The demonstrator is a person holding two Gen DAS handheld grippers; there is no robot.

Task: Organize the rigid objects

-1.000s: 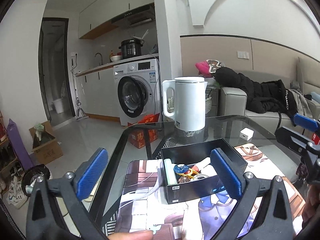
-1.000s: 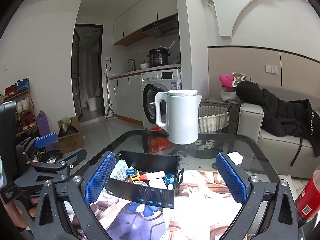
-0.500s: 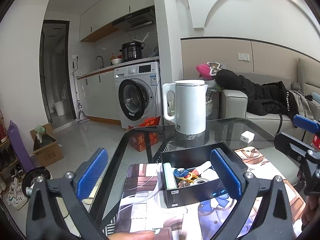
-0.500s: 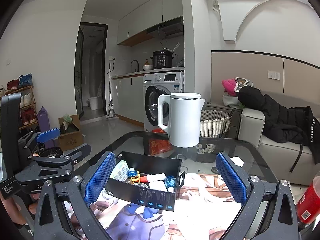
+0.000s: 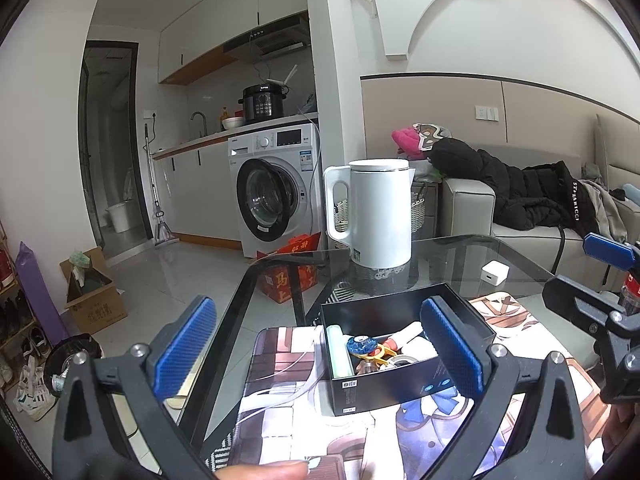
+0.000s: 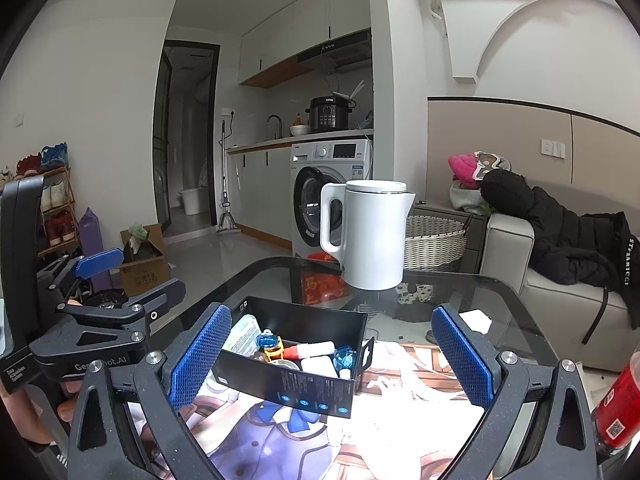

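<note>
Both grippers, left [image 5: 320, 350] and right [image 6: 330, 354], have risen, gaping empty above one black box [image 6: 304, 388]; one white kettle [image 6: 370, 236] behind.

The box [image 6: 296, 376] sits at lower centre on the mat [image 6: 400, 420] — small items inside it. Behind it, mid-frame, the kettle [image 6: 372, 236] stands on the surface [image 6: 500, 300] — a washing machine [image 6: 320, 196] beyond.

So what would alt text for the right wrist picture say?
A black box of small items sits on a printed mat between the open right gripper, which holds nothing. Behind it, a white kettle stands on the glass table.
</note>
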